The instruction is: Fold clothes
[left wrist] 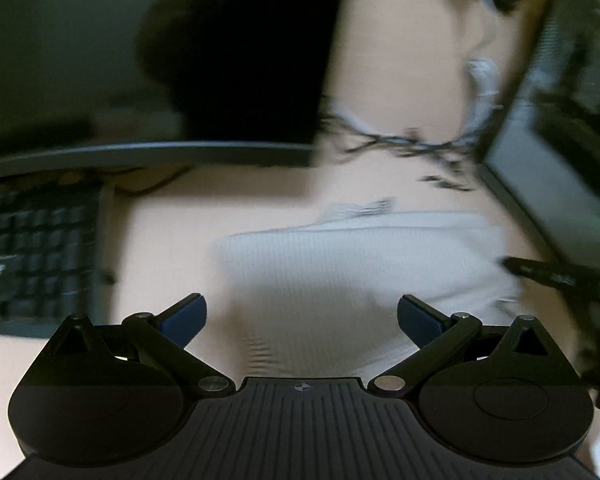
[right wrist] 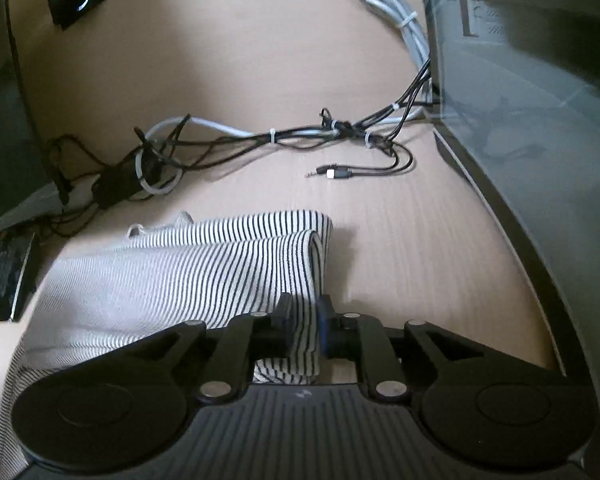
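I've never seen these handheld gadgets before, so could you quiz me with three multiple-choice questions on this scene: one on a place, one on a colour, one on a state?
1. Where does the tangled bundle of black and grey cables lie?
A. beyond the garment
B. on the garment
C. in a drawer

2. The folded striped cloth garment is:
A. red and yellow
B. white and black
C. plain green

3. The right claw is:
A. wide open
B. shut on the garment
C. holding a cable

Answers: 1 A, cables lie farther up the pale wooden desk; 2 B, stripes show; 3 B, fabric sits pinched between its fingers.
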### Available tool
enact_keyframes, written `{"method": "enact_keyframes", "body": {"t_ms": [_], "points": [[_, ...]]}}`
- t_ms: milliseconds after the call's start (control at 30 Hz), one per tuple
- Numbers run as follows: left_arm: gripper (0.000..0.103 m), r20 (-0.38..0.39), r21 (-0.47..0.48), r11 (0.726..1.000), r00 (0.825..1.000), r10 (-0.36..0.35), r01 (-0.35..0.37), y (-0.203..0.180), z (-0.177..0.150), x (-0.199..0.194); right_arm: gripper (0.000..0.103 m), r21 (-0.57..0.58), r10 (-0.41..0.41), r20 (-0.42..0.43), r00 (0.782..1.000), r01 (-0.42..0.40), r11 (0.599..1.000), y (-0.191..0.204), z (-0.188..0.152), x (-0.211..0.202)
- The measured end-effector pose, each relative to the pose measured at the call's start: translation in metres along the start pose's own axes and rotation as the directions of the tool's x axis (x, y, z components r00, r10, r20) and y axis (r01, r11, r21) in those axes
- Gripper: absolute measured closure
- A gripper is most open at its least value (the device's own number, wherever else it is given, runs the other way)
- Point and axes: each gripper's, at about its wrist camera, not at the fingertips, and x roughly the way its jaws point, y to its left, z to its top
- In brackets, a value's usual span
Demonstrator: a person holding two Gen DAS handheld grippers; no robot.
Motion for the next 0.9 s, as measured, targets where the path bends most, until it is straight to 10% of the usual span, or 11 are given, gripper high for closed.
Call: {"method": "enact_keyframes", "body": {"t_ms": [233,533,900], "points": [[0.0,-0.069,0.005,1.0,0.997,-0.02,0.02,-0.013,-0.007,0.028,0.064,-0.081,0.064,0.083,0.994,-0.057,0.995,0.024,0.02,-0.022],[0.0,-0.109,-0.004,0.999,0.993,-0.044,0.044,-0.017,-0.013,0.046,0.059,-0.211,0.054,-0.054,0.997,-0.064,0.975,0.039,-0.007,0.017],[0.0,-0.082,-0.039,0.998,0.995,-0.052,0.049,-0.018,-0.016,0.043,0.062,-0.197,0.161,-0.049,0.986,-0.167,0.966,0.056,0.062,0.05]]}}
